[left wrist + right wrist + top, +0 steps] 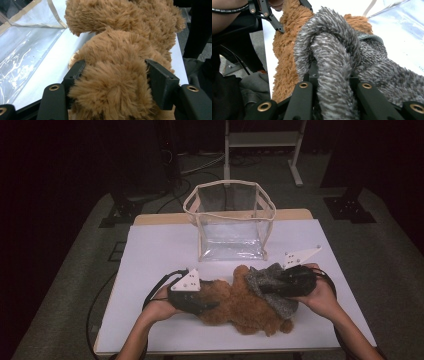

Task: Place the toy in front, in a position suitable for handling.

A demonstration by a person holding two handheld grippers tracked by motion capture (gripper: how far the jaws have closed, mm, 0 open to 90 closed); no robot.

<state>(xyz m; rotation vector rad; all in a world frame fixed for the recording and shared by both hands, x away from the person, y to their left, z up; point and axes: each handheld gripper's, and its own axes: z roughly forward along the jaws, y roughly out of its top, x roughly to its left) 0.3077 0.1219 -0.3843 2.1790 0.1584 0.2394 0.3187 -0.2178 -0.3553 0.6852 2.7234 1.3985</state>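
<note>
So the left gripper (202, 304) has its jaws pinching the brown plush toy (240, 307), and the right gripper (272, 287) is clamped on its grey knit garment (272, 285). Toy lies mid-table; clear bag (231, 222) sits at 12 o'clock from it.

Your white table (150, 250) carried a clear plastic bag (231, 227) at the back and a brown plush toy (240, 307) with a grey knit garment (272, 287) near you.
</note>
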